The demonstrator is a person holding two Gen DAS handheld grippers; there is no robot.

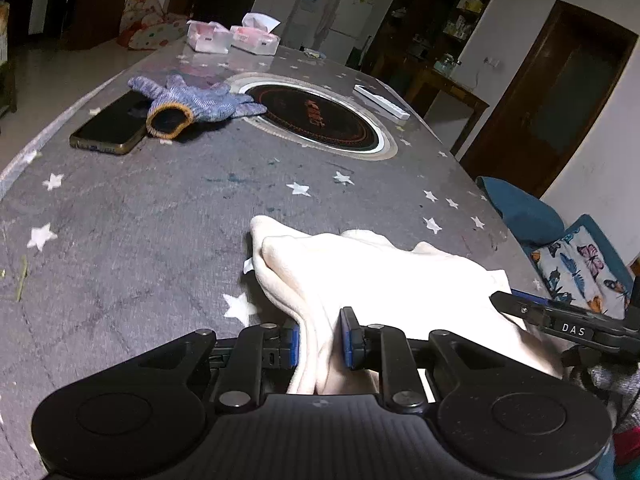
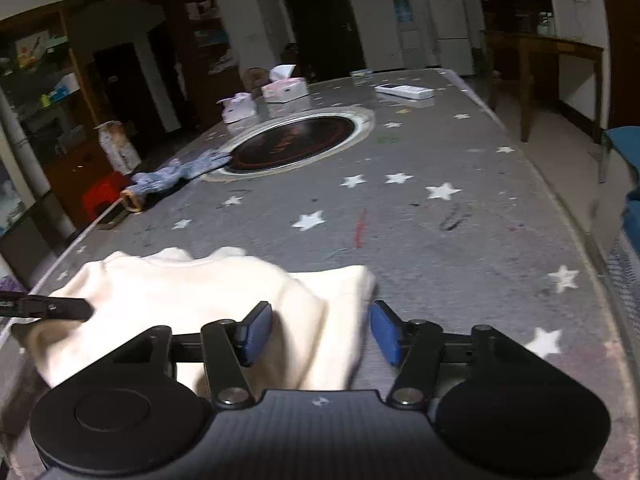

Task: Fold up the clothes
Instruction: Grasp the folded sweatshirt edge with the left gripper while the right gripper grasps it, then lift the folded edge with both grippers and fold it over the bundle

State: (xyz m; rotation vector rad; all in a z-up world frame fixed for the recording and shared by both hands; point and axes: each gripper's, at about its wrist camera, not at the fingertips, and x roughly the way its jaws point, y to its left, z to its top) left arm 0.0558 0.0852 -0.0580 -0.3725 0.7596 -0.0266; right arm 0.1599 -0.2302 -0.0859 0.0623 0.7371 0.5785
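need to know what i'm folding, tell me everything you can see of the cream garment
The cream garment is soft, thick-looking cloth, plain and unprinted, lying crumpled in loose folds near the front edge of the grey star-patterned table cover. A small white tag shows at its far edge. The left gripper pinches a bunched fold. The right gripper straddles another edge with jaws apart, not pressing. Which kind of garment it is cannot be told.

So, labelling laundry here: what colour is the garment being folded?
Cream, plain with no pattern: the garment shows best in the left wrist view.
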